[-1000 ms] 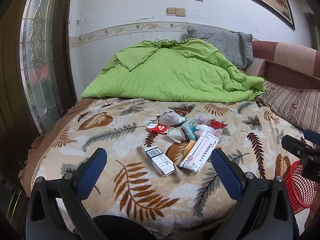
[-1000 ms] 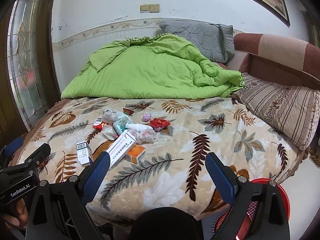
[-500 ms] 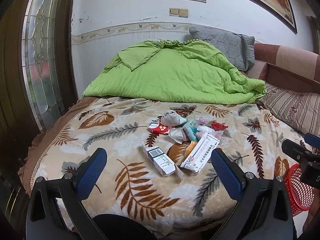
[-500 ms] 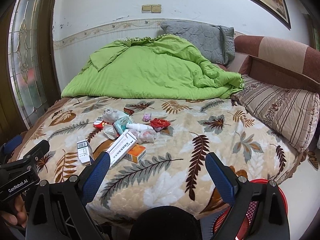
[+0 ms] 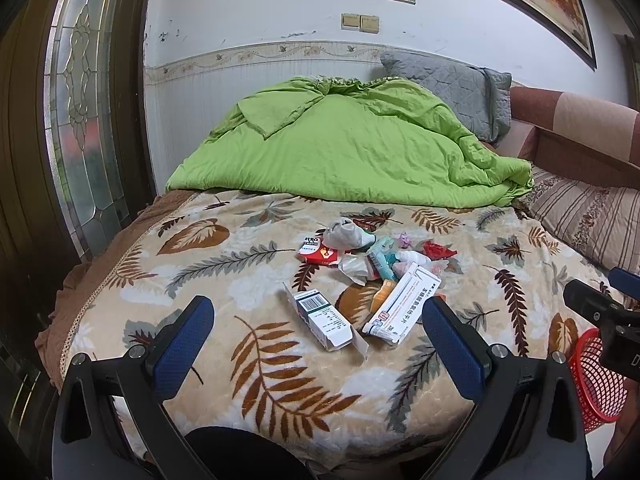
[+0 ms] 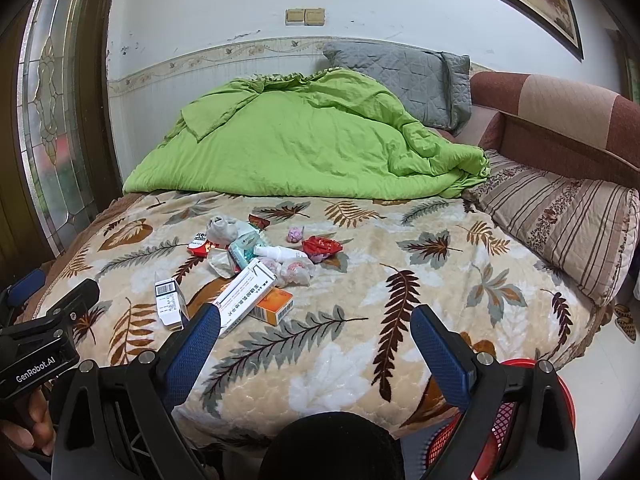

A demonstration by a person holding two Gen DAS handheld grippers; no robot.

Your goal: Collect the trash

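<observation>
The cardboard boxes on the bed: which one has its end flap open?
The small white box with the barcode, lying leftmost and apart from the pile. Its flap sticks out at the near end. The long white box and the orange box look closed.

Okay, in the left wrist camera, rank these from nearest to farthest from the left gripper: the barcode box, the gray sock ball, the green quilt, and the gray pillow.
From the left gripper:
1. Barcode box, lying just ahead between the fingers.
2. Gray sock ball, at the far edge of the trash pile, mid-bed.
3. Green quilt, heaped across the back of the bed.
4. Gray pillow, behind the quilt, against the wall, to the right.
</observation>
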